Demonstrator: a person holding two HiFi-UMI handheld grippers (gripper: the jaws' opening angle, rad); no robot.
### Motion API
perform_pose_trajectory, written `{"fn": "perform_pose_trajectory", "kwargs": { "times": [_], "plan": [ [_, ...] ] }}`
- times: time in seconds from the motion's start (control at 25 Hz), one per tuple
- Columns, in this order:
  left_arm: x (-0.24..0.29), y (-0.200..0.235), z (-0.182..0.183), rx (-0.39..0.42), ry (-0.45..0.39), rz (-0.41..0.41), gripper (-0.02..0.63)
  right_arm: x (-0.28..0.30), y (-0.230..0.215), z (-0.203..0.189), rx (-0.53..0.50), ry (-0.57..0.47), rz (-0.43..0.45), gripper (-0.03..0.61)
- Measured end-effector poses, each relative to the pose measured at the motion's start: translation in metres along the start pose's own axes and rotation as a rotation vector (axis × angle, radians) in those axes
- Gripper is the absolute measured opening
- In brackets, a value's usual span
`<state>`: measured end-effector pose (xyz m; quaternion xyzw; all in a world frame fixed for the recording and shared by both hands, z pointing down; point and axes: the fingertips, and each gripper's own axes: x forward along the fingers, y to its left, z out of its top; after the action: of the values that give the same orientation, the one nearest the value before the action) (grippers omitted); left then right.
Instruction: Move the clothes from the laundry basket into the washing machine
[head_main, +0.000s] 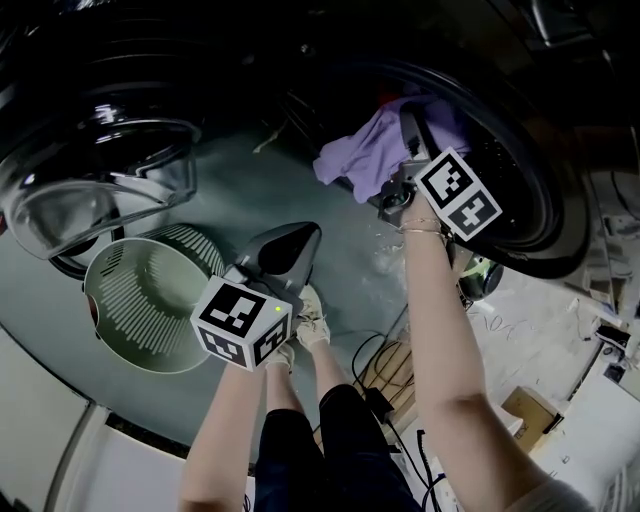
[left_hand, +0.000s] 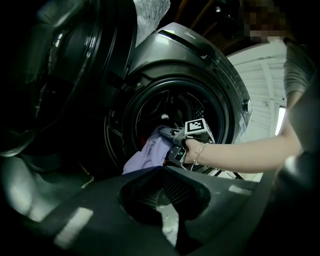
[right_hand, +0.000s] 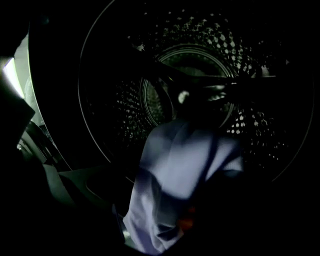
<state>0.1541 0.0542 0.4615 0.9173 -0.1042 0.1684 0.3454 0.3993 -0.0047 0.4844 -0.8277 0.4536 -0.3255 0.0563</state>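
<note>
Starting at my left, the washing machine's open door is a thick bowl of clear glass set in a glossy dark ring. Beside it the laundry basket stands on the floor. It is round, pale green, hard slotted plastic, and I see nothing left in it, so I judge the emptying done. My left gripper hovers just right of the basket, its jaws pressed together on nothing. Further right, the lavender garment droops soft and creased over the lip of the machine's mouth, partly inside, pinched in my right gripper. Beyond it the drum is perforated metal with raised paddles (a red-orange scrap shows under the cloth; I cannot tell what it is). What seems left is to carry this piece fully inside and let go.
</note>
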Motion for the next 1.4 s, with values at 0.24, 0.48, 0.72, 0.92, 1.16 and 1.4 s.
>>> {"fn": "perform_pose_trajectory", "kwargs": {
  "times": [0.24, 0.48, 0.72, 0.92, 1.16, 1.4],
  "plan": [
    [0.002, -0.001, 0.004, -0.013, -0.005, 0.004, 0.002, -0.027, 0.000, -0.017, 0.040, 0.068, -0.018, 0.499],
    [0.003, -0.003, 0.007, -0.010, -0.008, 0.009, 0.002, -0.065, 0.004, -0.065, 0.018, 0.134, -0.070, 0.500],
    [0.000, 0.011, 0.007, -0.023, -0.028, 0.059, 0.002, -0.050, 0.007, -0.136, 0.047, 0.253, -0.148, 0.505],
    [-0.010, 0.030, 0.001, -0.042, -0.013, 0.052, 0.002, -0.026, 0.005, -0.153, 0.081, 0.278, -0.217, 0.497],
    [-0.012, 0.040, -0.002, -0.061, -0.026, 0.050, 0.002, -0.012, 0.001, -0.165, 0.133, 0.315, -0.281, 0.370],
    [-0.012, 0.037, 0.001, -0.056, -0.037, 0.045, 0.002, -0.018, 0.000, -0.157, 0.178, 0.305, -0.205, 0.072]
  ]
}}
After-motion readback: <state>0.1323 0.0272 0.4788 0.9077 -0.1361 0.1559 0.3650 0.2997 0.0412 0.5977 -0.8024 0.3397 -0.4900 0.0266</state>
